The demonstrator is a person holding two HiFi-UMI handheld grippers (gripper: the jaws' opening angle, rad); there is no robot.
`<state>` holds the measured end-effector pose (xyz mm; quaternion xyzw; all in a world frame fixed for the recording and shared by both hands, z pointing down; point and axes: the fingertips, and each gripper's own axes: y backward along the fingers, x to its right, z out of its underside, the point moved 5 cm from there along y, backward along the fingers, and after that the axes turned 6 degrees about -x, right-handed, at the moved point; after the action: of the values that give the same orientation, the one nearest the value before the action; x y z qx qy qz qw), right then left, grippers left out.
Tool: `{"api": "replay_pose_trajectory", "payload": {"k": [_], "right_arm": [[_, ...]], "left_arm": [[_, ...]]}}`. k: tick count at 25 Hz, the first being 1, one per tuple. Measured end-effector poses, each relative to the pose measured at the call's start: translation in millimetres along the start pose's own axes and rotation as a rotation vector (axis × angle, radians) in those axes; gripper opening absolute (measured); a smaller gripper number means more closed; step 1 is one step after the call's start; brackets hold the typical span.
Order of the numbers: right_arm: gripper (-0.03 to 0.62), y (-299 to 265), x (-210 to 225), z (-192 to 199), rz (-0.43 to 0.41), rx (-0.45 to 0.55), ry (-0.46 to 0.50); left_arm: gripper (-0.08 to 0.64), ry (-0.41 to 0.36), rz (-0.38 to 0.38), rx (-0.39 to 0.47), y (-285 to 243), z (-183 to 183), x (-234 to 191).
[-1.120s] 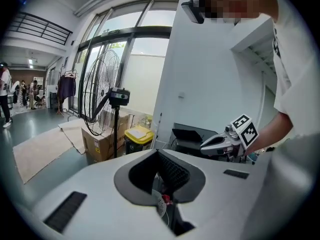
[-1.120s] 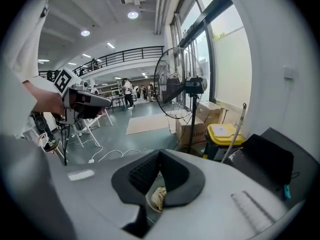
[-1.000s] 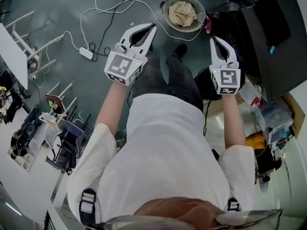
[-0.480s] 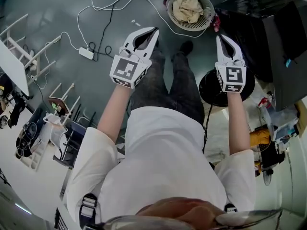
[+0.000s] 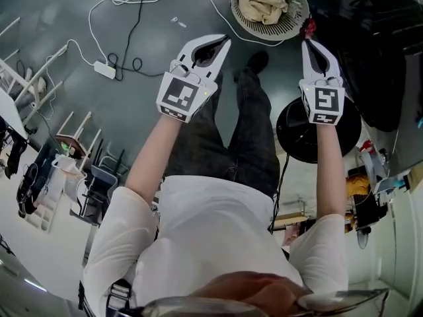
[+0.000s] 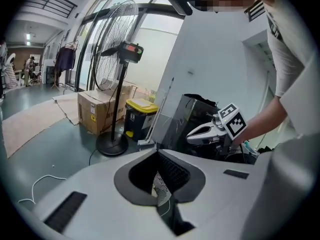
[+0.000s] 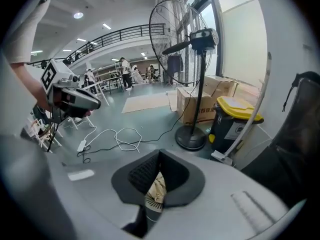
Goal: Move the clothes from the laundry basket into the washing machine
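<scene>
Both arms have dropped since a second ago, and the basket that sat well ahead of the tips is now close in front of them. The left gripper (image 5: 225,42), white with a square-marker cube, has its jaws together at the tips with nothing between them. Through the loop behind the tips its own view shows only a strip of slotted basket wall. The right gripper (image 5: 308,43) is the same: jaws closed and empty, with a glimpse of cloth and basket through the loop.

The round, pale, slotted plastic laundry basket (image 5: 271,34) stands on the grey-green floor just beyond both sets of tips, between the two and nearer the right one. The crumpled beige clothes (image 5: 263,2) lie heaped inside it, touched by neither gripper. A small red thing (image 5: 307,26) sits at the basket's rim just past the right tips; I cannot tell what it is.

The black round base of a pedestal fan (image 5: 297,137) lies under and behind the right gripper. Well off to the left of the left gripper, a white power strip (image 5: 104,69) with looping cables lies on the floor.
</scene>
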<state>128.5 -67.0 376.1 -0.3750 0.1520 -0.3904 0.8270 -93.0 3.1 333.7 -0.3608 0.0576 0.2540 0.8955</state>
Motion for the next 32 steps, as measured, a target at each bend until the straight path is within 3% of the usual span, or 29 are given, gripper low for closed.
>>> {"api": "replay_pose_trajectory", "payload": {"k": [7,19,27,32], "right_arm": [[0.012,-72.8,-0.6,32.6,-0.043,-0.024,0.078],[0.02,-167.2,11.0,106.0,-0.107,-0.096,0.178],[0.078,-214.0,24.2,130.9,-0.158,-0.144,0.244],[0.123,-247.1,33.2,134.2,-0.198,-0.158,0.276]], "left_arm": [[0.006,0.054,0.001,-0.012,-57.9,53.1,-32.7],[0.006,0.028,0.04,-0.064,-136.3,125.0,-67.5],[0.006,-0.048,0.077,-0.06,-182.4,133.0,-93.7],[0.006,-0.179,0.138,-0.064,-214.4,128.6,-113.7]]}}
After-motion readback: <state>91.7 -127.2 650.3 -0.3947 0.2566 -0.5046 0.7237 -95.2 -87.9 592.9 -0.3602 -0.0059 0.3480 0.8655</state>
